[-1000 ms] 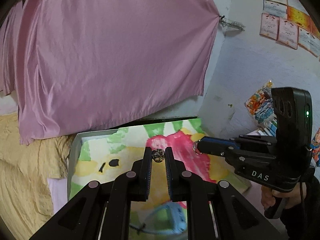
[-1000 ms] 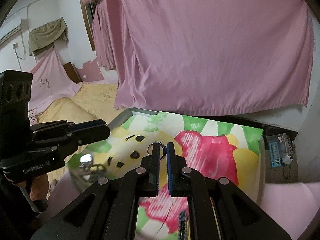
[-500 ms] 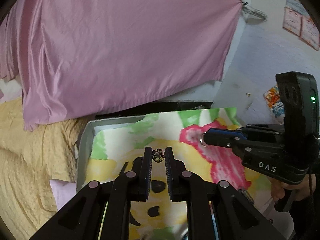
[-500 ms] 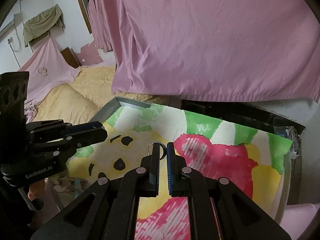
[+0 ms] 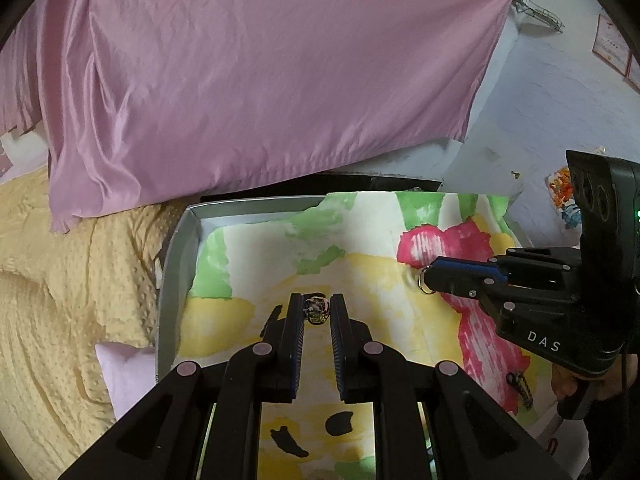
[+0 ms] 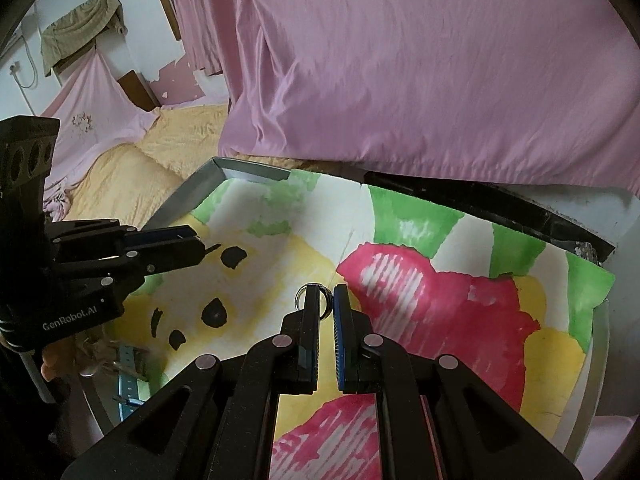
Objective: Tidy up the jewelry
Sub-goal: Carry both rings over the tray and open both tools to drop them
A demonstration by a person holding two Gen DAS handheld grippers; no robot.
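The left tongs (image 5: 316, 312) pinch a small ornate ring (image 5: 317, 309), the right tongs (image 6: 325, 304) a plain band (image 6: 308, 300), both above the painted tray (image 5: 180, 264). Light, hard and slippery, I judge; grip across the hoop.

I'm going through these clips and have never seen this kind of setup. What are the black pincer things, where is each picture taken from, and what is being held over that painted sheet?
There is no robot arm here. A person holds one hand-held two-finger gripper in each hand, and each gripper carries a wide-angle camera that looks forward along its own fingers.

In the left wrist view, the left gripper fills the foreground, shut on a small ornate ring. The right gripper shows from the side, with a plain silver ring at its tip.

The right wrist view is the reverse: the right gripper is in front, pinching that silver ring, and the left gripper reaches in from the left.

Below both is a grey tray lined with a painted sheet in green, yellow and pink. Pink fabric hangs behind.
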